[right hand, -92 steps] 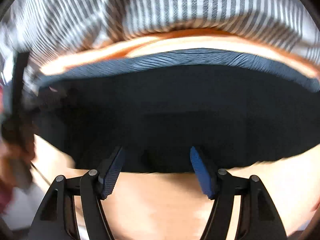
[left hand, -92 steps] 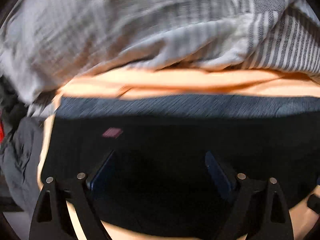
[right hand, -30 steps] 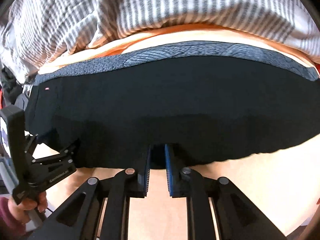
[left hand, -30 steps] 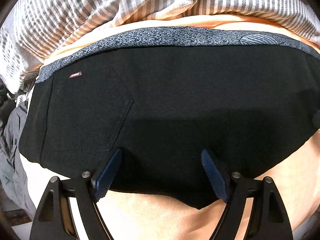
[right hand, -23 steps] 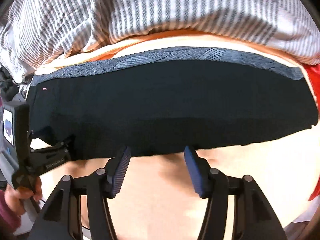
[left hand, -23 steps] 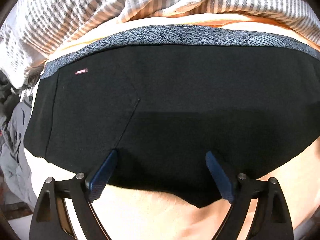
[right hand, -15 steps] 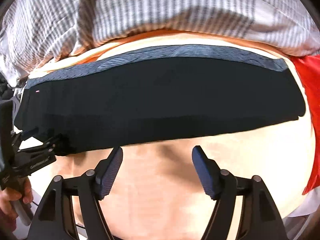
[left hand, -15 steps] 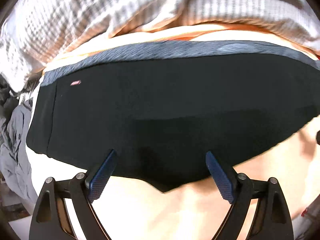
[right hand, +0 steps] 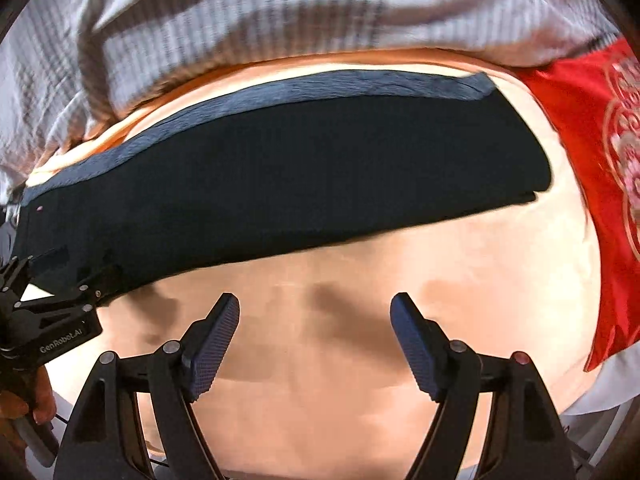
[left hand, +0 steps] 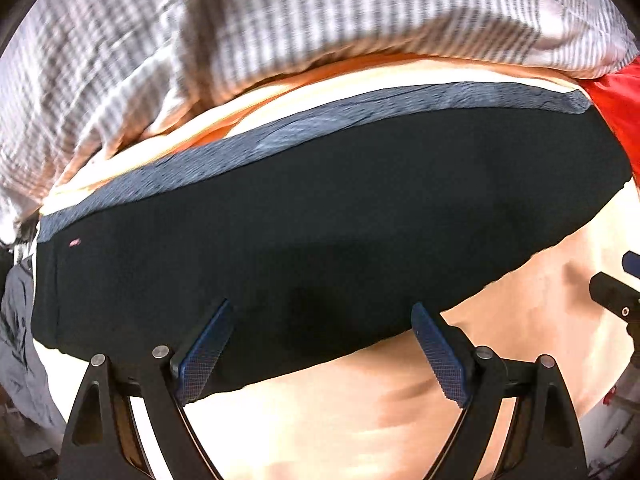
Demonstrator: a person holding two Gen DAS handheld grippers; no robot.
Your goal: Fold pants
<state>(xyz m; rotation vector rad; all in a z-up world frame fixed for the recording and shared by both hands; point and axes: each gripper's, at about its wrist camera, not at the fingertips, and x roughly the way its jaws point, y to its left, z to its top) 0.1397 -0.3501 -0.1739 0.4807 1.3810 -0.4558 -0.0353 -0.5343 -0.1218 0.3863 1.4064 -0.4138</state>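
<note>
Black pants (left hand: 320,216) lie flat in a long band on a peach bed sheet (left hand: 360,408), with a blue-grey patterned strip (left hand: 304,132) along the far edge. They also show in the right wrist view (right hand: 280,184). My left gripper (left hand: 320,344) is open and empty, its fingers over the pants' near edge. My right gripper (right hand: 316,336) is open and empty above bare sheet (right hand: 320,360), back from the pants. The left gripper shows at the left of the right wrist view (right hand: 60,280), at the pants' left end.
A grey-and-white striped blanket (left hand: 320,32) is bunched behind the pants. A red embroidered cloth (right hand: 592,168) lies at the right. Grey clothing (left hand: 16,340) hangs at the left edge.
My right gripper opened, let go of the pants' near edge and pulled back over the sheet. Both views swung right, so the pants' right end and the red cloth now show.
</note>
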